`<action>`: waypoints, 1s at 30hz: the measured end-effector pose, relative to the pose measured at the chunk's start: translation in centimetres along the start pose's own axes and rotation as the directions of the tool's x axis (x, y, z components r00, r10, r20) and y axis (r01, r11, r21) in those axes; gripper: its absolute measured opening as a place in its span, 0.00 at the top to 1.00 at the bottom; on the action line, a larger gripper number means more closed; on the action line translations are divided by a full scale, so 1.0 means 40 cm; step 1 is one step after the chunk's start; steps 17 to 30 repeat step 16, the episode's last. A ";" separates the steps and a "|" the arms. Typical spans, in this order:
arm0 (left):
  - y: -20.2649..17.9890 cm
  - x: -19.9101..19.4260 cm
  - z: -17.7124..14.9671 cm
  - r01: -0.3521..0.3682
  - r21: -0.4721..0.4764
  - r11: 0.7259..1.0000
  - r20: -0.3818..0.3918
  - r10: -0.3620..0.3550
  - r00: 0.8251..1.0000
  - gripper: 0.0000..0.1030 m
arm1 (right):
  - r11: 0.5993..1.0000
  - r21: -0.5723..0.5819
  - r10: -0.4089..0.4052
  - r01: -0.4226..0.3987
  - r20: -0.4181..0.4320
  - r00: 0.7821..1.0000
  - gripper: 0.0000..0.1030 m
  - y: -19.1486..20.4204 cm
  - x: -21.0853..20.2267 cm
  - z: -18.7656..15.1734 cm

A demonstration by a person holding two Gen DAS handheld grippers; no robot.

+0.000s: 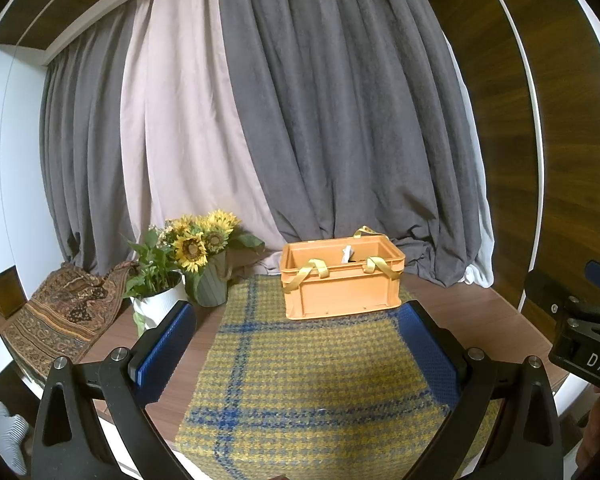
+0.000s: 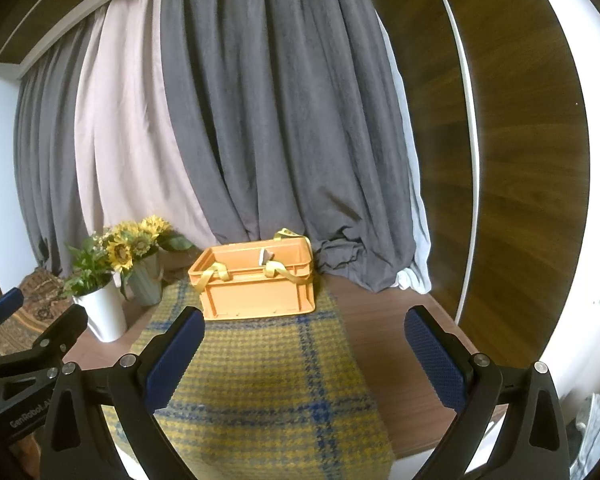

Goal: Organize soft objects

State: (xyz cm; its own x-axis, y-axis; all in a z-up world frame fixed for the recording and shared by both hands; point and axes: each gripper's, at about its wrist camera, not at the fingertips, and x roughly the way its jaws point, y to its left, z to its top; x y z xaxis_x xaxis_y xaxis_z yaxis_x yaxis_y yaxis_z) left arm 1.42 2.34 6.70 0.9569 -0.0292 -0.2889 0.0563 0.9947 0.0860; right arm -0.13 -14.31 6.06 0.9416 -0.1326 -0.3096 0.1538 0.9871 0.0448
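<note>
Landmark = orange crate (image 1: pixel 341 278), rigid moulded plastic, rectangular, ribbed rim, sitting on far end of the plaid cloth (image 1: pixel 308 376). Far left of crate: paisley fabric (image 1: pixel 60 312), brown patterned, draped over table edge. Nearer, left of crate: white ribbed pot (image 1: pixel 156 304) w/ leafy greens, then grey-green fluted vase (image 1: pixel 212 284) w/ sunflowers (image 1: pixel 196 240). Crate holds yellow satin ribbon handles (image 1: pixel 312 270) looped over front wall + a small white item inside, can't ID. Plaid cloth is woolly yellow/grey houndstooth w/ blue stripes, runs from crate toward cameras. Behind crate: grey + beige pleated curtains (image 1: pixel 300 120). Right of crate: bare wood table (image 2: pixel 384 336), dark wood wall panel.

Left gripper (image 1: pixel 296 344) wide open, empty, blue textured pads, over cloth. Right gripper (image 2: pixel 304 354) wide open, empty. Writing: "DAS" on right gripper body, "GenRobot.A" on left.
</note>
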 end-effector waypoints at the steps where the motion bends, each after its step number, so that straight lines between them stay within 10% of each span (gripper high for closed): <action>1: -0.001 0.000 0.000 -0.002 0.000 1.000 0.000 0.002 1.000 0.00 | 1.000 -0.001 0.000 0.000 -0.001 1.000 0.01 0.001 0.000 0.000; 30: -0.002 0.009 -0.001 -0.001 -0.004 1.000 -0.001 0.001 1.000 0.00 | 1.000 0.001 -0.006 0.006 0.001 1.000 0.01 0.007 0.004 -0.004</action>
